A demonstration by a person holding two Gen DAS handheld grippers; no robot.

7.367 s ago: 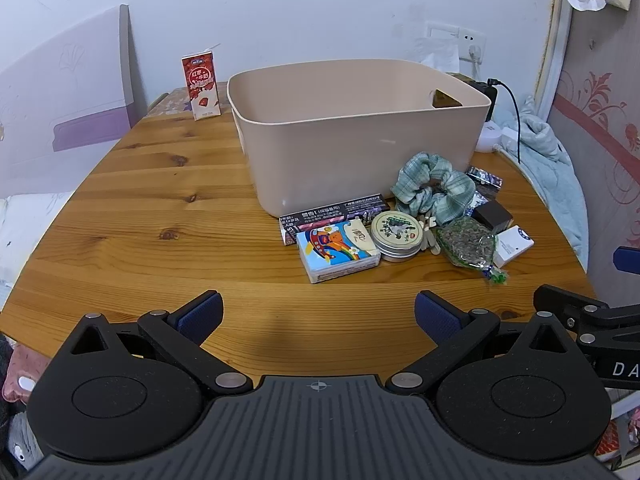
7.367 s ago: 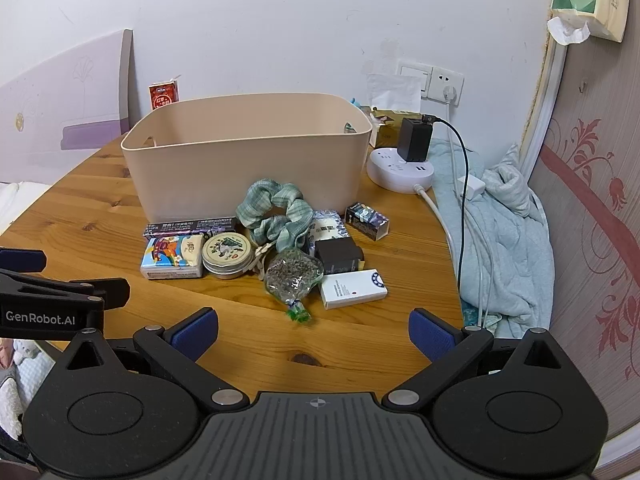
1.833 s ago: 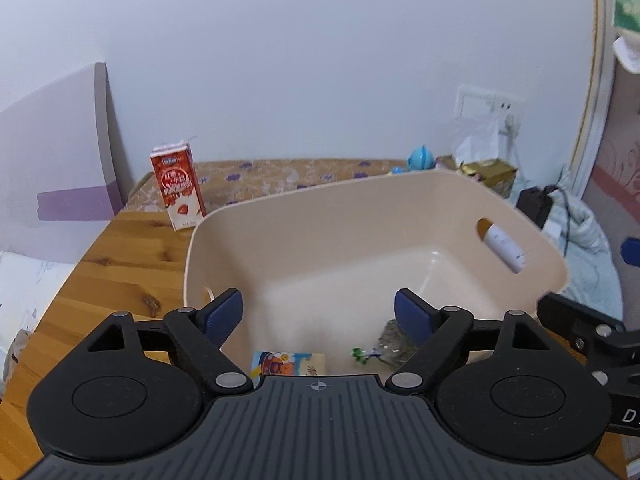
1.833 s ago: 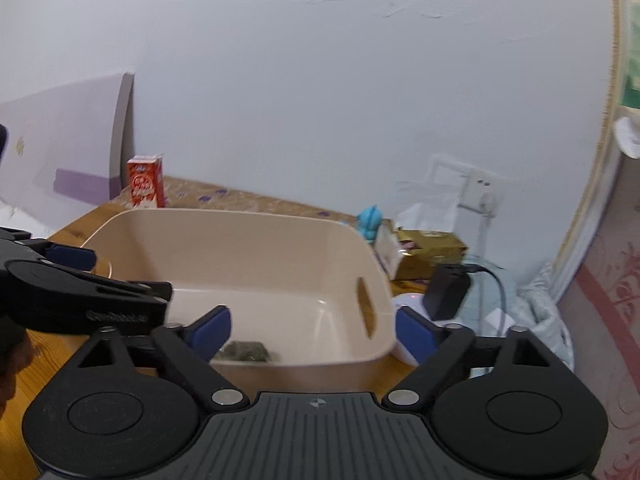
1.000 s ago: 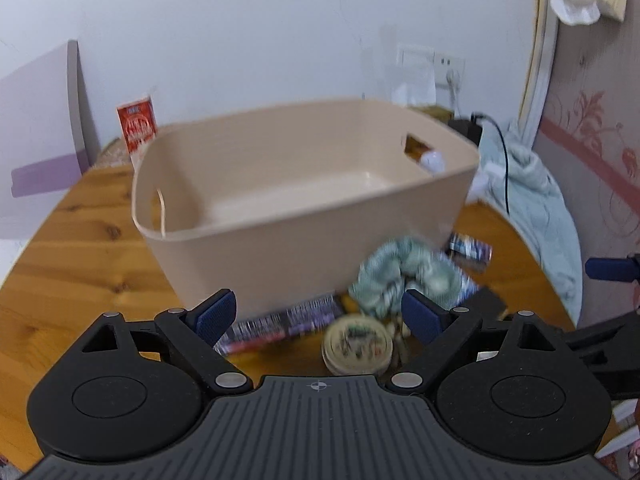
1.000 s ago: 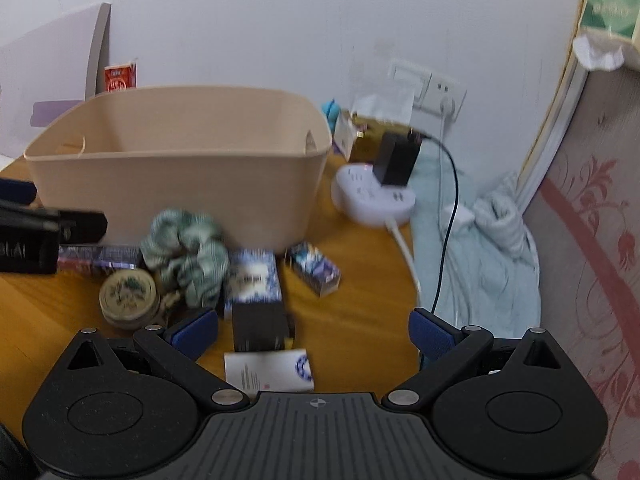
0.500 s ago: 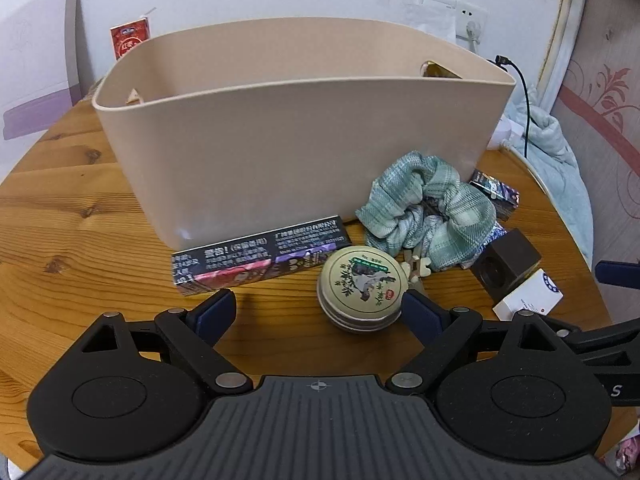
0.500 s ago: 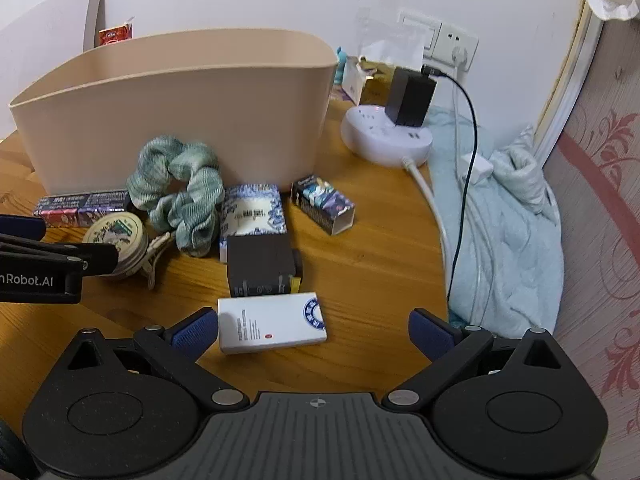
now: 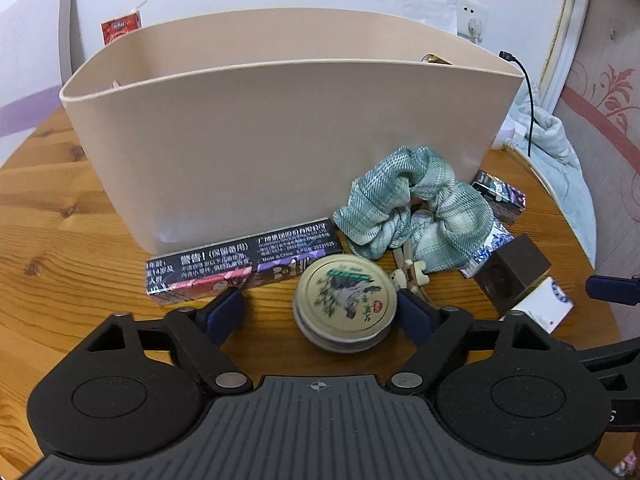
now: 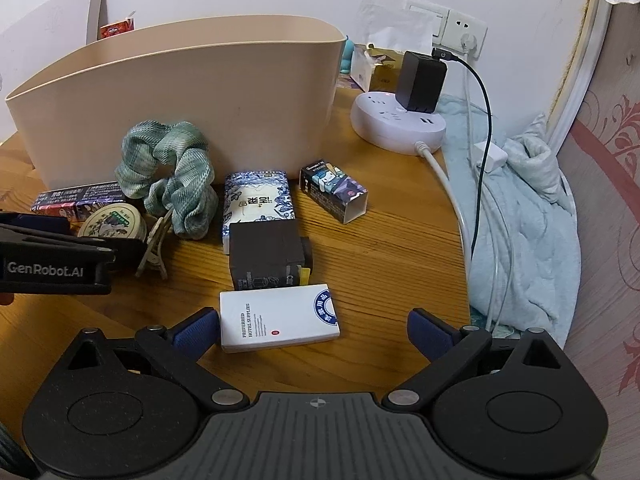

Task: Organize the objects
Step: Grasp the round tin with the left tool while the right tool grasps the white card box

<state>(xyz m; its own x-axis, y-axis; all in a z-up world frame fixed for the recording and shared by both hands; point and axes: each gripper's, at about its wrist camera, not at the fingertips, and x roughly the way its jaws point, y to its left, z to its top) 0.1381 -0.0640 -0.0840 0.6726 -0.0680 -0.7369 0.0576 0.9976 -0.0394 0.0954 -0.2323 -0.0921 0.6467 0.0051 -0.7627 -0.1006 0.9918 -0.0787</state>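
A round tin (image 9: 346,308) with a painted lid lies on the wooden table (image 9: 60,240) in front of the beige bin (image 9: 280,132). My left gripper (image 9: 320,314) straddles the tin, its jaws closing. The right pad is at the tin's edge and a gap remains on the left. A flat white box (image 10: 280,320) lies between the fingers of my right gripper (image 10: 314,332). Those jaws are closing too, with a wide gap on the box's right side. Beside them lie a green scrunchie (image 9: 412,204), a long black pack (image 9: 244,260) and a dark cube box (image 10: 268,254).
A blue-and-white tissue pack (image 10: 258,204), a small printed carton (image 10: 334,192) and a beige hair clip (image 10: 154,248) lie near the bin. A white power strip with a black charger (image 10: 400,120), cables and a pale blue blanket (image 10: 520,208) fill the right side.
Both grippers have come down from above the bin to the items in front of it. The left jaws have narrowed around the tin, and the white box now sits between the right fingers.
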